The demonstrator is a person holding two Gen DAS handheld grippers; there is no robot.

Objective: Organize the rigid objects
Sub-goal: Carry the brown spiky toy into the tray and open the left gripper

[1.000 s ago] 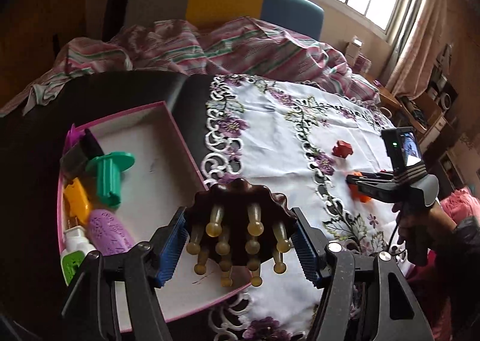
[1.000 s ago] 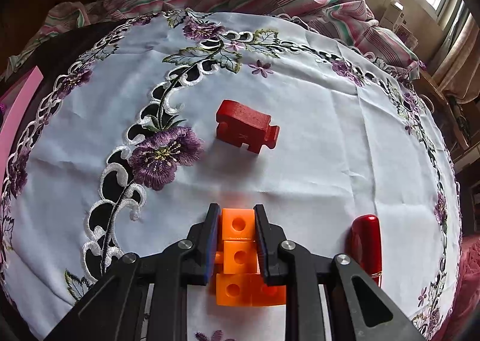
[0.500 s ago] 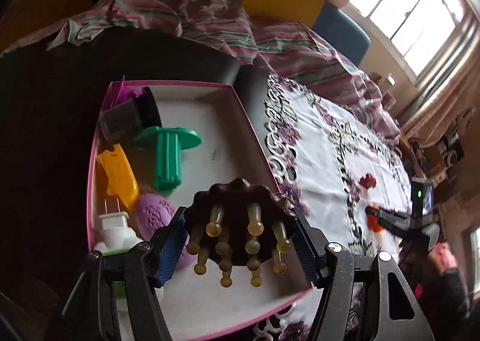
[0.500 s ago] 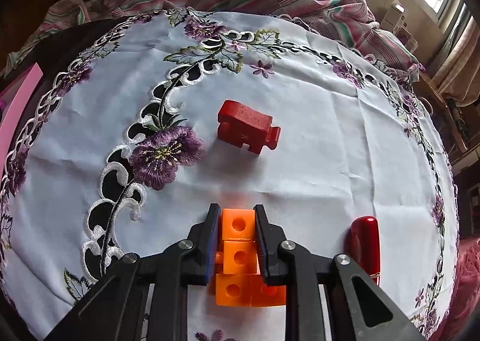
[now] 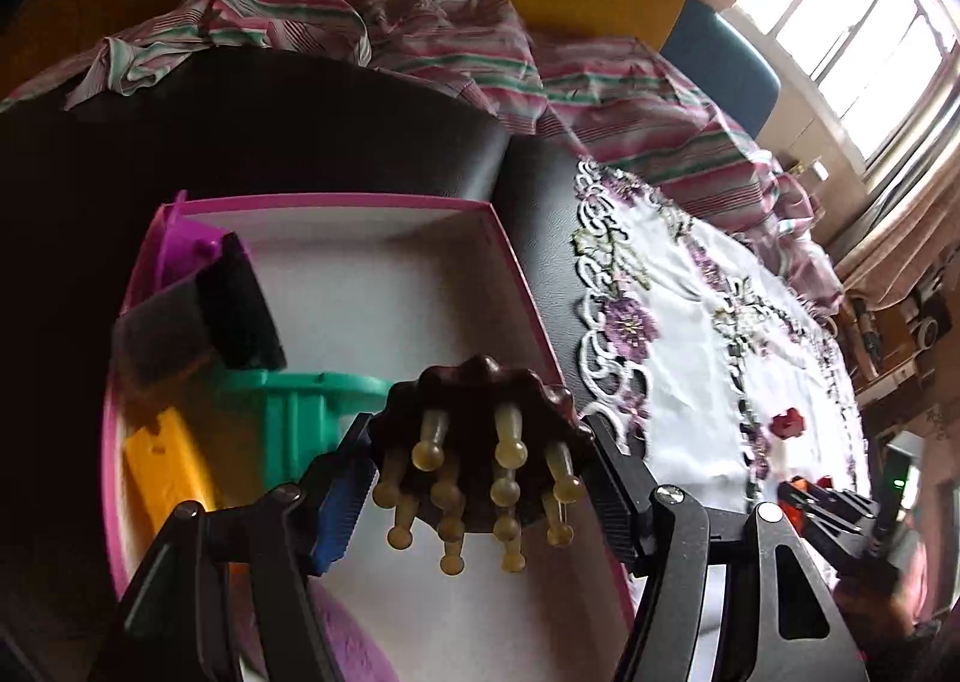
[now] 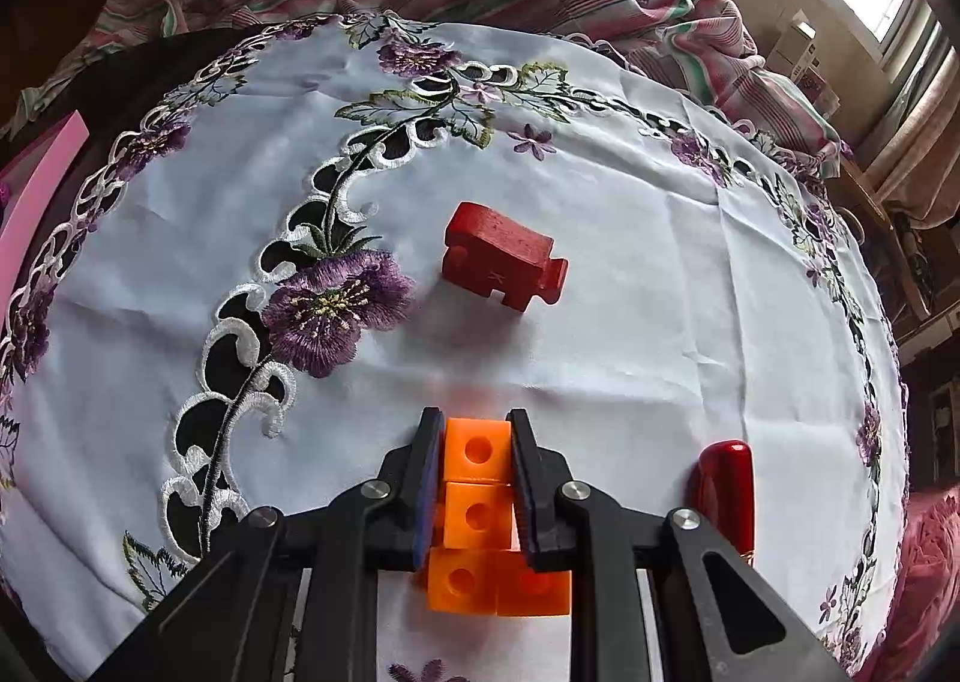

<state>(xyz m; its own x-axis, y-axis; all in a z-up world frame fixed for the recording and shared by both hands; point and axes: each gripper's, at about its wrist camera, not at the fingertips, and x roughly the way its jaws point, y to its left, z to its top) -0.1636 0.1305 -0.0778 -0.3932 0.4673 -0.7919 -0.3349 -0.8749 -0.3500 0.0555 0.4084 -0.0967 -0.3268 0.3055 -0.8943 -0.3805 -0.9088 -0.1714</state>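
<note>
My left gripper (image 5: 480, 478) is shut on a dark brown massage brush (image 5: 480, 430) with yellowish knobbed prongs, held above the pink-rimmed white box (image 5: 372, 274). My right gripper (image 6: 477, 472) is shut on an orange block piece (image 6: 477, 490) made of joined holed cubes, low over the white embroidered tablecloth (image 6: 600, 153). A red wooden block (image 6: 501, 256) lies on the cloth ahead of it, and a red glossy cylinder (image 6: 723, 484) lies to its right. The right gripper also shows far right in the left wrist view (image 5: 792, 496).
In the box lie a green plastic piece (image 5: 300, 412), a yellow piece (image 5: 162, 466), a black and grey block (image 5: 198, 322), a purple item (image 5: 186, 250) and a lilac object (image 5: 354, 646). Striped bedding (image 5: 420, 39) is heaped behind. The pink box edge (image 6: 36, 190) shows far left.
My left gripper has carried the brush left and forward, further over the box. My right gripper has stayed still, shut on the orange piece.
</note>
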